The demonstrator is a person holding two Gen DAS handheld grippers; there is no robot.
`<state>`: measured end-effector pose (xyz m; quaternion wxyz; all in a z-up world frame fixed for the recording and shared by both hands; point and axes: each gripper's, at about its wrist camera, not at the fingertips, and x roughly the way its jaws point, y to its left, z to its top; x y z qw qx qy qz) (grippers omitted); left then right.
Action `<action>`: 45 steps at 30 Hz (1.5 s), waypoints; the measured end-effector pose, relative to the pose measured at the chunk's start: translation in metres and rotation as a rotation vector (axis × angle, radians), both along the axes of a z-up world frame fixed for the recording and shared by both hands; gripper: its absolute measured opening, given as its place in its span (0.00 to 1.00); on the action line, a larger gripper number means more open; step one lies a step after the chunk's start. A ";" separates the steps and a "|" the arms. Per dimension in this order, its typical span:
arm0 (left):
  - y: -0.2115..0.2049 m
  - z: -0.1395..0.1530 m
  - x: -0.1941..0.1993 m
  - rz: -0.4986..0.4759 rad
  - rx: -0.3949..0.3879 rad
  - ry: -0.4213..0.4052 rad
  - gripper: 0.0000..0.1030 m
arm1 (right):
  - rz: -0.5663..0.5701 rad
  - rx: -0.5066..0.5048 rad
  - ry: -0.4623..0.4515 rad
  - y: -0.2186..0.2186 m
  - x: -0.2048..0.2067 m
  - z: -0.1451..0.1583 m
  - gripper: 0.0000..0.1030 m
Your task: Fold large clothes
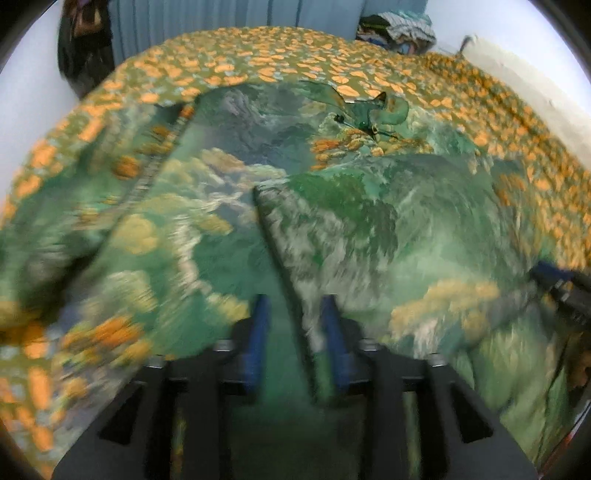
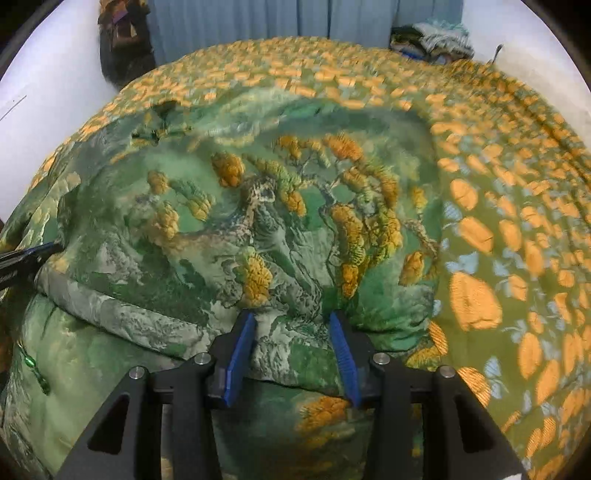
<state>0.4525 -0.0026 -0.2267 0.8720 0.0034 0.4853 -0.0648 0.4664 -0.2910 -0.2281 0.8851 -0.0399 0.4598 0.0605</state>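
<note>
A: Where does the garment lie?

B: The green landscape-print garment [image 2: 258, 229] is spread on the bed, over an olive bedspread [image 2: 517, 229] with orange blossoms. It has been folded over itself; a doubled edge [image 2: 122, 314] runs across the near side in the right wrist view.

A: And the right tongs [image 2: 291, 332]?

B: Partly open, straddling that folded edge. Cloth sits between the blue pads [image 2: 240, 350], but I cannot tell whether they press on it.

A: The left tongs [image 1: 295, 325]?

B: Partly open too. A fold ridge [image 1: 273, 240] runs up between the pads, touching neither as far as the blur allows. The picture is smeared.

A: Free room?

B: Bare bedspread lies to the right of the garment and beyond it. At the far edge stand a blue curtain [image 2: 258, 22], a clothes pile [image 2: 432, 40] and a dark bag [image 2: 122, 48]. White wall closes both sides.
</note>
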 end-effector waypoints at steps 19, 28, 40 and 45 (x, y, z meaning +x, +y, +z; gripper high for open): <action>0.304 0.019 -0.081 0.684 -0.307 0.009 0.86 | 0.112 0.215 -0.032 0.059 -0.174 0.050 0.69; 0.390 -0.030 -0.070 1.042 -0.503 -0.033 0.86 | 0.272 0.166 -0.006 0.122 -0.190 0.050 0.69; 0.374 0.022 -0.070 1.013 -0.306 -0.134 0.08 | 0.328 0.183 0.043 0.143 -0.197 0.037 0.69; 0.290 0.120 -0.047 0.736 -0.021 -0.359 0.08 | 0.303 0.215 0.016 0.130 -0.203 0.042 0.69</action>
